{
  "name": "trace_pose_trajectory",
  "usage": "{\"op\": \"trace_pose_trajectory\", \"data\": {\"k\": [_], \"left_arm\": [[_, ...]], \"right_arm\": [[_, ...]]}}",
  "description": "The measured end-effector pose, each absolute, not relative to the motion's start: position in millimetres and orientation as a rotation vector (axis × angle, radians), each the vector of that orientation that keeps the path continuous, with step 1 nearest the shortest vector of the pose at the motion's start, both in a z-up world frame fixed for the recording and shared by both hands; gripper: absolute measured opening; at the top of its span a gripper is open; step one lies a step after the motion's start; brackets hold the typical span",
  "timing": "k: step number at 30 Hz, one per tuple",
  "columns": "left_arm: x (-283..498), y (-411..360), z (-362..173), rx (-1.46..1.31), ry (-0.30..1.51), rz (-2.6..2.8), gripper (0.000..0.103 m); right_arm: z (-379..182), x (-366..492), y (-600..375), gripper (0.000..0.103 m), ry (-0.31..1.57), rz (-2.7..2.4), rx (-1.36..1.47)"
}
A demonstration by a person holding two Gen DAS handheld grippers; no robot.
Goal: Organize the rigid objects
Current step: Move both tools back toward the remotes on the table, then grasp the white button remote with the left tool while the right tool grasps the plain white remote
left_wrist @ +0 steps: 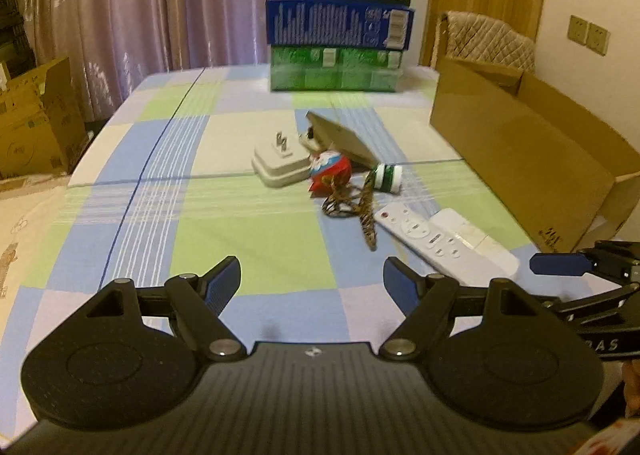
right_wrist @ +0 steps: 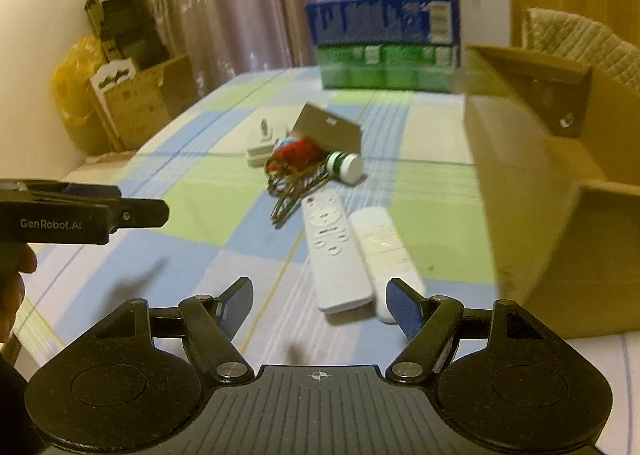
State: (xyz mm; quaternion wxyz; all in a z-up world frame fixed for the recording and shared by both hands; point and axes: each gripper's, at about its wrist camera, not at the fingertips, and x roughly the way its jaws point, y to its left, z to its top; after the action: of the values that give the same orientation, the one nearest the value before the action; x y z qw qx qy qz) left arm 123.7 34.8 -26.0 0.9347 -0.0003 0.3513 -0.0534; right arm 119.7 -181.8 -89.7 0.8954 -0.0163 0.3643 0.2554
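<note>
A checked bedsheet [left_wrist: 256, 255] covered the bed. On it lay a white plug adapter [left_wrist: 280, 165], a red toy egg [left_wrist: 332, 171], a tipped green-and-white bottle [left_wrist: 386, 177], a patterned strap [left_wrist: 360, 211], two white remotes [right_wrist: 336, 251] side by side, stacked boxes [left_wrist: 340, 43] at the far edge and an open cardboard box [left_wrist: 532, 159] on the right.

Our left gripper [left_wrist: 312, 279] hangs above the checked cloth [left_wrist: 248, 231], jaws apart with nothing between them. Ahead and slightly right lie a white plug adapter [left_wrist: 280, 165], a red egg-shaped toy [left_wrist: 332, 169] and a patterned cord [left_wrist: 356, 207]. Nearer on the right sit two white remotes [left_wrist: 436, 241], and beyond them a cardboard box [left_wrist: 520, 159]. The right gripper's blue tip [left_wrist: 560, 263] shows at far right.
</note>
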Motion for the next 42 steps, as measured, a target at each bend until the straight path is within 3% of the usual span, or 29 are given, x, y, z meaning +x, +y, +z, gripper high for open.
{"op": "trace_pose_trajectory", "data": {"k": [15, 28, 34, 37, 39, 42], "left_arm": [[150.1, 39.3, -47.7, -0.075, 0.772, -0.117, 0.076], [175.6, -13.0, -62.4, -0.099, 0.840, -0.285, 0.074], [183.7, -46.1, -73.2, -0.035, 0.868, -0.339, 0.067], [185.9, -51.9, -79.5, 0.014, 0.878, -0.328, 0.054], [184.8, -49.3, -82.1, 0.032, 0.886, -0.323, 0.038], [178.6, -39.9, -79.8, 0.058, 0.887, -0.307, 0.033]], "right_arm": [[-107.7, 123.1, -151.2, 0.071, 0.758, 0.727, -0.115], [-115.1, 117.8, -186.4, 0.072, 0.752, 0.442, -0.311], [-116.4, 123.4, -195.6, 0.072, 0.761, 0.430, -0.286], [-116.1, 126.2, -193.7, 0.072, 0.757, 0.438, -0.288], [-117.2, 127.9, -191.4, 0.072, 0.755, 0.445, -0.296], [-118.7, 133.0, -188.5, 0.071, 0.752, 0.450, -0.290]]}}
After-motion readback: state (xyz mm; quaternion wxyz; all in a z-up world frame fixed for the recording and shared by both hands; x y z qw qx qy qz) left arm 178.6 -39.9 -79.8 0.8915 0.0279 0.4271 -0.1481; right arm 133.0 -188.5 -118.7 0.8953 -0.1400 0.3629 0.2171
